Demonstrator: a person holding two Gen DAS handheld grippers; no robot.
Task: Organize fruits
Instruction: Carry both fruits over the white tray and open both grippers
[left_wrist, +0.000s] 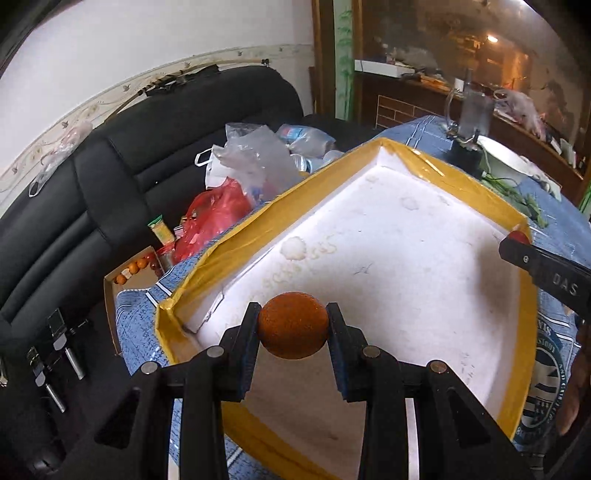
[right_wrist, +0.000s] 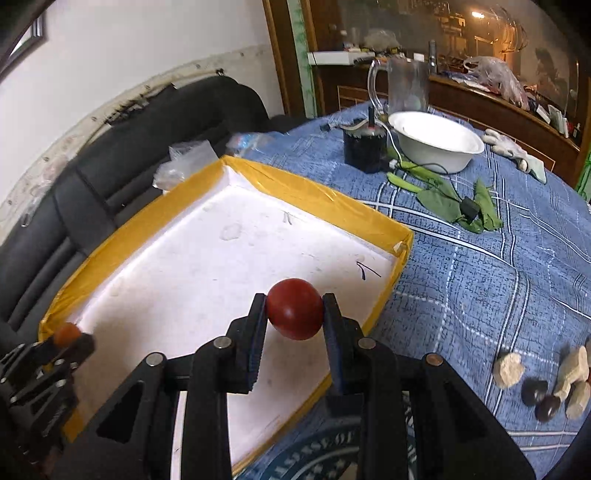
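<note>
Left wrist view shows the left gripper (left_wrist: 292, 325) closed on an orange fruit (left_wrist: 293, 325), which sits pinched between the two fingers (left_wrist: 248, 334) at their tips, held above the white floor of the yellow-rimmed tray (left_wrist: 369, 146). Right wrist view shows the right gripper (right_wrist: 294, 314) likewise clamped on a red fruit (right_wrist: 294, 314), seated between its fingers (right_wrist: 334, 328) near the tips, over the tray's (right_wrist: 314, 192) near right portion. Both fruits appear airborne; contact with the tray floor cannot be confirmed. Judgement: the step in hand is placement. To do it well, each gripper should descend until its fruit rests on the tray floor before the fingers part, since round fruit released from height will likely roll. Setting the two fruits well apart, clear of the rim ahead of the fingers, would keep groups distinct. Brown and pale items (right_wrist: 546, 391) lie on the blue-clothed surface (right_wrist: 480, 258), right of the right fingers.
</note>
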